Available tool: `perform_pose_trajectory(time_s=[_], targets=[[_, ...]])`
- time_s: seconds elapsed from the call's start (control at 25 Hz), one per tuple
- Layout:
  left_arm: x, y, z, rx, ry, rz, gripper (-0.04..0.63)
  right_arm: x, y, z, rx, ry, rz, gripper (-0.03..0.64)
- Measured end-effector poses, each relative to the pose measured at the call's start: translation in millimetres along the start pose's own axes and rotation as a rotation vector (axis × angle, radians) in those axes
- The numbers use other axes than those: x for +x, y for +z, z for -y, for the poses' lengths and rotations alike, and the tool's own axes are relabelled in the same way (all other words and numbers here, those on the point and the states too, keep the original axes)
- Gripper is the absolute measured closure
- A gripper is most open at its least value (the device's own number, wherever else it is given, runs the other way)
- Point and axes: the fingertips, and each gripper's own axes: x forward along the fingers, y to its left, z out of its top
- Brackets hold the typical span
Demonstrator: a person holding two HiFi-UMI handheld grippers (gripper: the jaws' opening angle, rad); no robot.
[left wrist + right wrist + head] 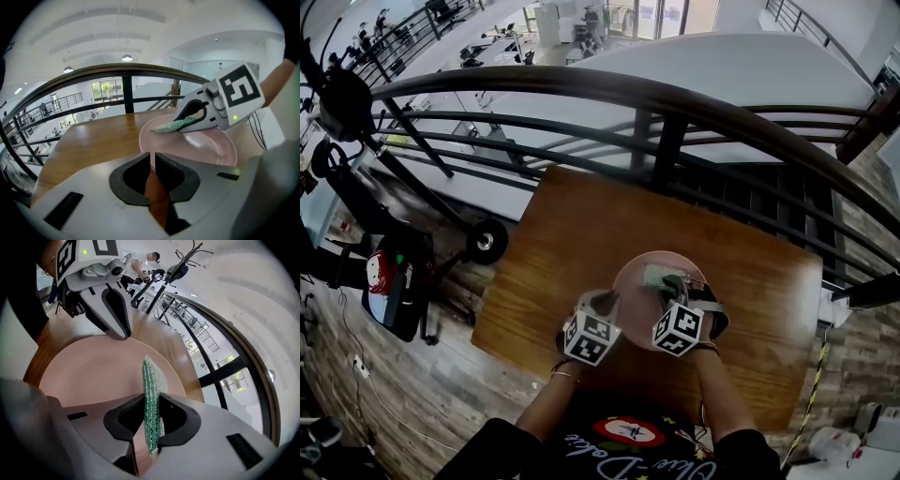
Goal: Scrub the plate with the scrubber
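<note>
A pink plate (636, 277) lies on the wooden table (572, 234). My left gripper (607, 305) is shut on the plate's near rim, and the thin pink edge shows between its pads (152, 157). My right gripper (673, 283) is shut on a green scrubber (656, 277) that sticks out over the plate's far right part. In the left gripper view the scrubber (174, 125) hangs just over the plate (206, 145); whether it touches I cannot tell. In the right gripper view the scrubber (151, 390) stands on edge between the pads, above the plate (89, 371), with the left gripper (119, 333) at the far rim.
A dark curved railing (656, 103) runs just beyond the table's far edge, with a drop to a lower floor behind it. A wheeled cart with a red item (380, 272) stands on the floor to the left. The table's bare wood stretches left and right of the plate.
</note>
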Motion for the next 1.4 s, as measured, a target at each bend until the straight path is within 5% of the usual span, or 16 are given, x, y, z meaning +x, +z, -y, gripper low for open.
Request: perform_pose_trajectory(time_s=[1.4], targets=[[1.1,-2.4,-5.2,0.005,0.032,0.009,0.571,-78.1,0.3,-119.2,-0.084,0.441,0.033,0.542]])
